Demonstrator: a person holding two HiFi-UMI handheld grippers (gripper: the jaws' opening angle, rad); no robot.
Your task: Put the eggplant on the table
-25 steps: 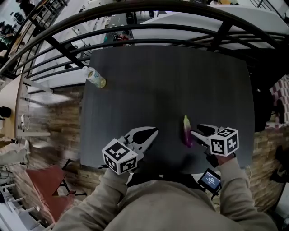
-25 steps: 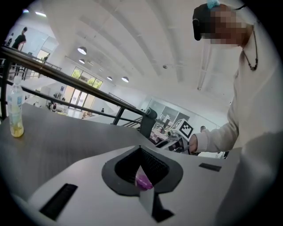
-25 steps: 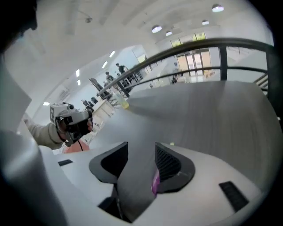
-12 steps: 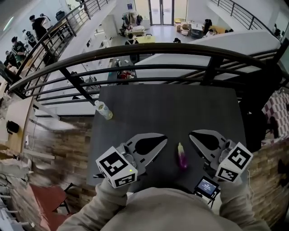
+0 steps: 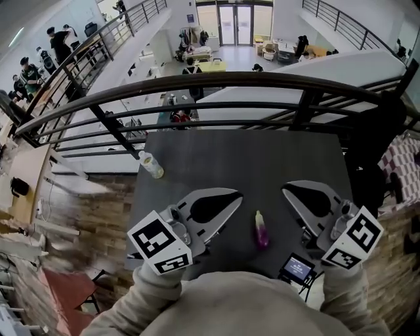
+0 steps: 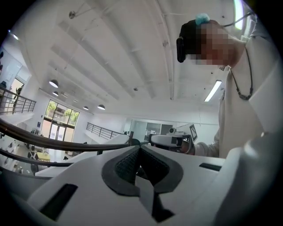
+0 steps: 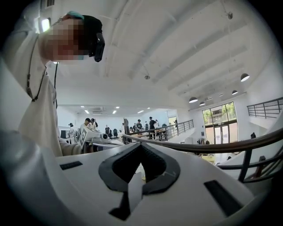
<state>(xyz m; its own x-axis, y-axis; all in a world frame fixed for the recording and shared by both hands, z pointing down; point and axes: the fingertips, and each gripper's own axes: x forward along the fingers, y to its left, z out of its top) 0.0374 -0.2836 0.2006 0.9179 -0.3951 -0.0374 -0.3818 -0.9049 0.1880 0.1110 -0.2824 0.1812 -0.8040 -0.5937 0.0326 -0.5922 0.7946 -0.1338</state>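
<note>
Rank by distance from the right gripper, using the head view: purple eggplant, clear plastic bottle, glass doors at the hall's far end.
1. Purple eggplant: on the dark table, just left of the right gripper.
2. Clear plastic bottle: at the table's far left edge.
3. Glass doors: far end of the hall, beyond the black railing.

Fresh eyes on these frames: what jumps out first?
The purple eggplant lies on the dark table, near its front edge. The left gripper and right gripper flank it, both shut and empty. A bottle lies near the table's far-left corner.
</note>
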